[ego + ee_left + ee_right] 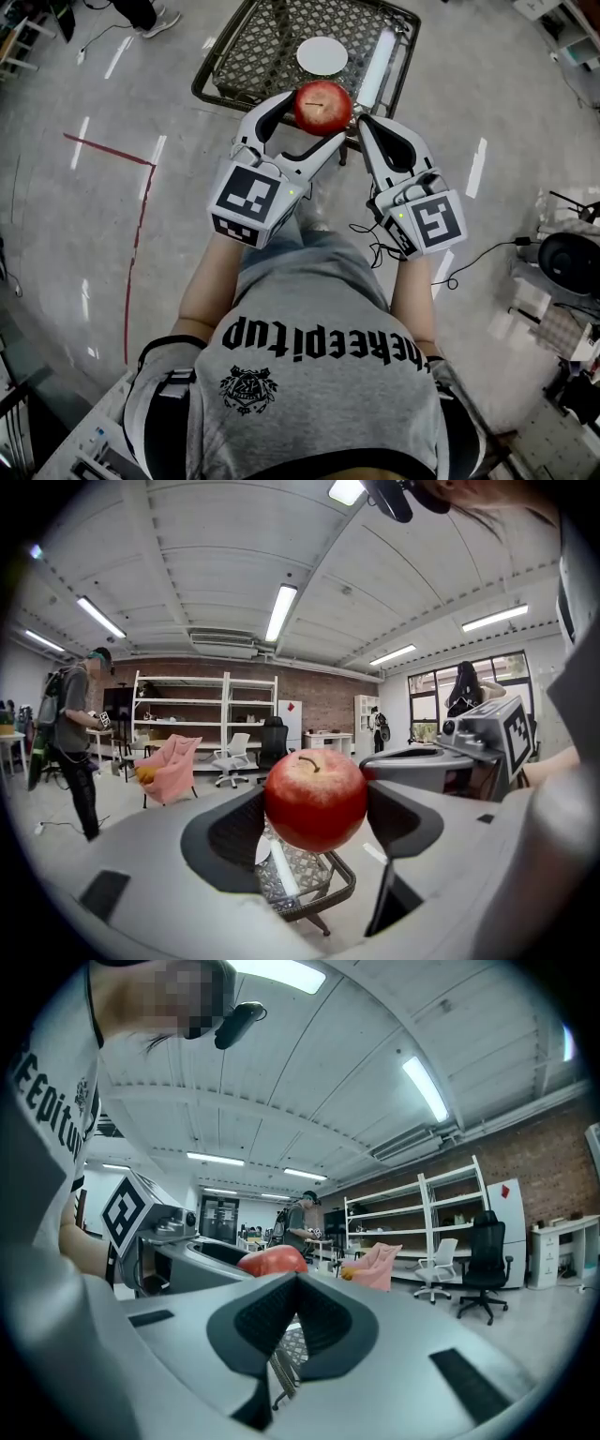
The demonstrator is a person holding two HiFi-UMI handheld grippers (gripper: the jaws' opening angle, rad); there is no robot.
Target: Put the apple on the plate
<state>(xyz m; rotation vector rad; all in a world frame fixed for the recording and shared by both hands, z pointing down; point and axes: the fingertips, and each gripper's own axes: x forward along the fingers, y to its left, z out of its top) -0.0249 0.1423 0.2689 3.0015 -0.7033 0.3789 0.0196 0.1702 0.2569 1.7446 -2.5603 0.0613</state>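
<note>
A red apple (323, 106) hangs in the air with my left gripper (312, 119) shut on it, one jaw on each side. The left gripper view shows the apple (316, 799) stem up between the dark pads (234, 832). Below and beyond it a white plate (322, 55) lies on a black wire-mesh table (253, 52). My right gripper (362, 123) is shut with nothing in it, its tip just right of the apple. In the right gripper view its pads (267, 1321) meet, and the apple (272, 1262) shows to the left behind them.
A white tube (375, 66) lies on the mesh table right of the plate. A red tape line (108, 150) runs across the floor at left. Cables (469, 262) and a black device (572, 262) sit at right. A person (75, 738), pink chair (169, 766) and shelves stand farther off.
</note>
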